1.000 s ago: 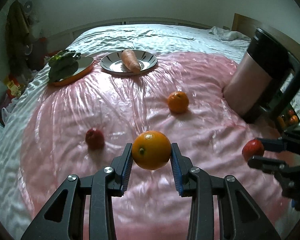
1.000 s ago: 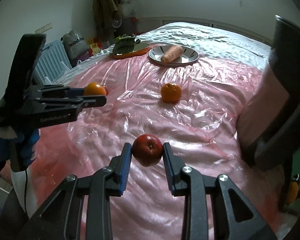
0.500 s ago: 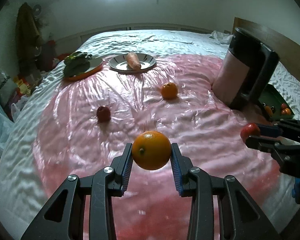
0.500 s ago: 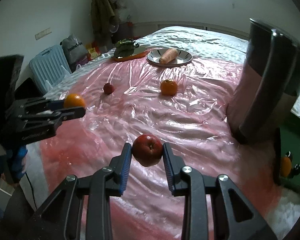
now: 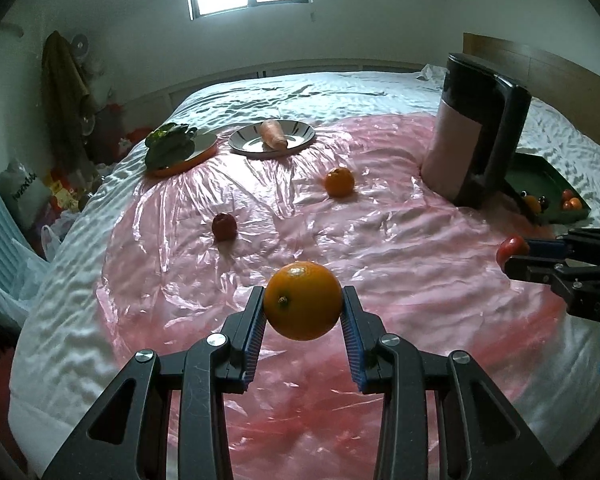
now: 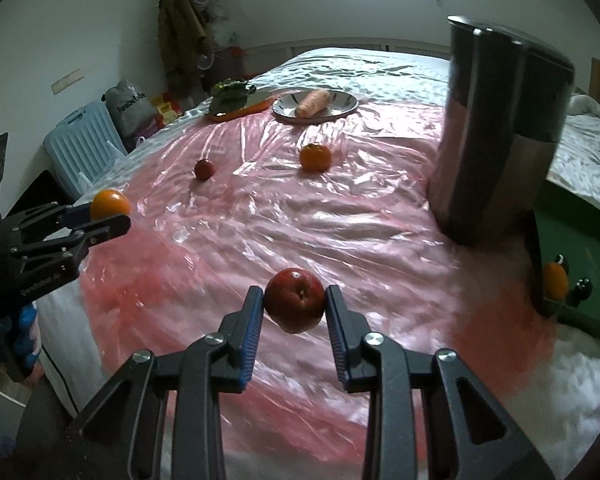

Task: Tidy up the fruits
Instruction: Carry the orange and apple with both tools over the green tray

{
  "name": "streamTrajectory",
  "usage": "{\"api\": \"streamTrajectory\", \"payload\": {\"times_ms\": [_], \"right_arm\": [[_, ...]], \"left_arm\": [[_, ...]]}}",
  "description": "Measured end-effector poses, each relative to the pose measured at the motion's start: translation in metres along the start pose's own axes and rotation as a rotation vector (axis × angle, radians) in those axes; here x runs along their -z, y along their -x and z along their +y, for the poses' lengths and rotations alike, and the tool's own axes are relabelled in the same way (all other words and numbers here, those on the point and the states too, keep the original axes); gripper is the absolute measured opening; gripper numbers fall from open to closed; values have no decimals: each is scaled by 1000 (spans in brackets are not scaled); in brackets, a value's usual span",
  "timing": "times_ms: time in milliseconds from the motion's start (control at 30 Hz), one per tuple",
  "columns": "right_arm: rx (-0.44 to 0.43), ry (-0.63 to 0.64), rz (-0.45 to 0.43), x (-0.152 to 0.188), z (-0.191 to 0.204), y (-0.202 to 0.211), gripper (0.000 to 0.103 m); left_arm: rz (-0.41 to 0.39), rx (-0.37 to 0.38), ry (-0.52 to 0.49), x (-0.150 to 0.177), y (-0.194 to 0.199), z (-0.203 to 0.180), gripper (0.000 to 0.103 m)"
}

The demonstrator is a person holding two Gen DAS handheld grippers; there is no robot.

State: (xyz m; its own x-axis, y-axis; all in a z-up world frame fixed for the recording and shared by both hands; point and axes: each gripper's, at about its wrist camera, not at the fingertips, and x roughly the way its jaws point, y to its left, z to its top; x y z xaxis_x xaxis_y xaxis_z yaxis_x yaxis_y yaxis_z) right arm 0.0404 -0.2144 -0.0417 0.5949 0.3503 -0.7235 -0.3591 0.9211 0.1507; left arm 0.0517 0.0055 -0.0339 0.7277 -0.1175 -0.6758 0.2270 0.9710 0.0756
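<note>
Gripping an orange [image 5: 303, 306], the left claw [image 5: 303, 312] hangs above the pink sheet [image 5: 400, 248]; the right claw [image 6: 294, 306] clamps an apple [image 6: 294, 300]. The green tray [image 5: 540, 184] lies ahead and right of both, nearer the right claw, likely first to deliver.

Left hand-held gripper [image 5: 303, 307]: tilted downward, raised off bed, blue pads clamped on both sides of orange [image 5: 303, 301], jaws narrow.
Right hand-held gripper [image 6: 295, 307]: tilted downward, also raised, pads pressed on red apple [image 6: 295, 300].
Each gripper visible in other's view, side-on, fruit at fingertips. Blue-gloved hand [image 6: 25, 330] behind left gripper.
</note>
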Motion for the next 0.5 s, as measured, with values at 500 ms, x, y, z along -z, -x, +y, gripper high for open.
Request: {"api": "streamTrajectory", "payload": {"times_ms": [500], "right_arm": [[41,-29,-20,13,-23,21,37]], "left_arm": [[-4,-6,-1,2,7,-14,32]]}}
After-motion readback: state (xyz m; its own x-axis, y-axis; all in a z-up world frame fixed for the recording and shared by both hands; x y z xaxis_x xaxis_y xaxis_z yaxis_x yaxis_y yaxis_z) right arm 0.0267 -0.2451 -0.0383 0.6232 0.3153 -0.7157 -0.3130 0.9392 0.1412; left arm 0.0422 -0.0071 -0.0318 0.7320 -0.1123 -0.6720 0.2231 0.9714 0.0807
